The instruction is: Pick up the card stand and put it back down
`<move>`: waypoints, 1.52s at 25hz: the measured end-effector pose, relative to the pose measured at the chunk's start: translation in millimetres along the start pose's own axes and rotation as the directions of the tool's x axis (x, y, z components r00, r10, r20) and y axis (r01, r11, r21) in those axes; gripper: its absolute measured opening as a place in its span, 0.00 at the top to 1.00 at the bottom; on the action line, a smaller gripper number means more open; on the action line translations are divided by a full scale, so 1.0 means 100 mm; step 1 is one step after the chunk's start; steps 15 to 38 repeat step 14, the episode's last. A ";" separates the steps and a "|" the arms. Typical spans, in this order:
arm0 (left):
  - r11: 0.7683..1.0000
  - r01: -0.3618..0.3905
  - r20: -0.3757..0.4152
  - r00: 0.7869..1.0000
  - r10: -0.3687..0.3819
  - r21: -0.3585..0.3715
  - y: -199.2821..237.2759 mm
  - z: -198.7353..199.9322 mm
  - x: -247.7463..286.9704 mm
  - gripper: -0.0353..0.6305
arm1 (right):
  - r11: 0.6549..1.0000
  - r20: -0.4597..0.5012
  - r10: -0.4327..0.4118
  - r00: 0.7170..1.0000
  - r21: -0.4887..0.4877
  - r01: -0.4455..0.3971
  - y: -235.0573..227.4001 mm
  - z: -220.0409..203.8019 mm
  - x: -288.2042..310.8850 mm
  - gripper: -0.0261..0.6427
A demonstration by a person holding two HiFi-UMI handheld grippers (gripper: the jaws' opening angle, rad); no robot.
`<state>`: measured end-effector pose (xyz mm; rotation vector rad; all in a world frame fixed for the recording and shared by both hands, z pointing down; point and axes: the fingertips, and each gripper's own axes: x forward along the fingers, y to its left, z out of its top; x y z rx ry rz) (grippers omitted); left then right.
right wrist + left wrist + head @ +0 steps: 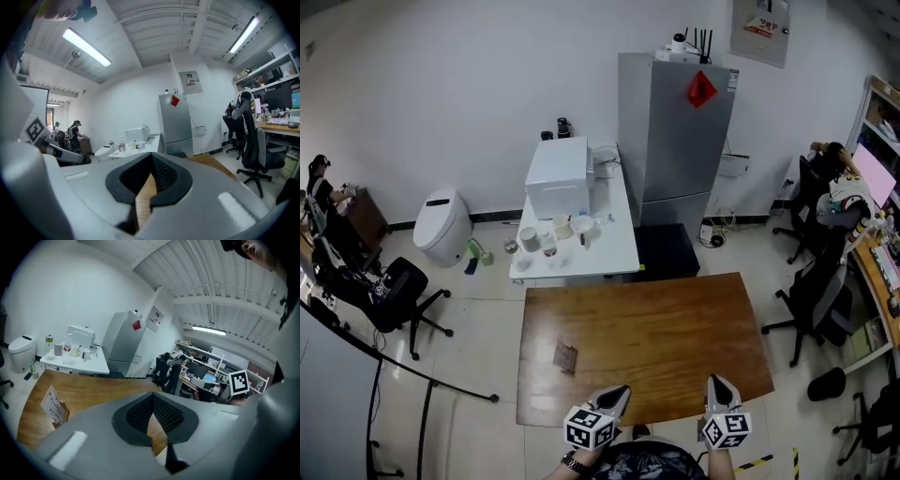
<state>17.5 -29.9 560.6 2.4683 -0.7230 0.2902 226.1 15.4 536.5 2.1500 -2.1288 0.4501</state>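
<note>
The card stand [565,357] is a small wooden holder with a printed card. It stands on the left part of the brown wooden table [675,328], and in the left gripper view it shows low at the left as the card stand [54,405]. My left gripper [614,397] hovers at the table's near edge, to the right of the stand and well apart from it. Its jaws meet at the tips [152,397] with nothing between them. My right gripper [719,385] is at the near edge further right. It is shut and empty [152,158].
Behind the wooden table stands a white table [619,246] with a white box [558,176] and several cups. A grey fridge [675,141] is at the back. Office chairs [811,309] and a person [844,202] are on the right, and another chair [394,291] is on the left.
</note>
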 end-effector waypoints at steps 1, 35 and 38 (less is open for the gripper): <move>1.000 -0.003 0.003 1.000 0.003 -0.004 0.00 -0.02 -0.02 0.95 | 1.000 -0.003 0.009 1.000 0.007 -0.009 0.02 0.00 -0.01 0.98; 0.994 -0.064 -0.013 0.998 0.063 -0.091 0.31 -0.42 -0.40 0.95 | 0.980 -0.075 0.171 0.982 0.113 -0.162 0.53 -0.20 0.12 0.97; 0.994 -0.064 -0.013 0.998 0.063 -0.091 0.31 -0.42 -0.40 0.95 | 0.980 -0.075 0.171 0.982 0.113 -0.162 0.53 -0.20 0.12 0.97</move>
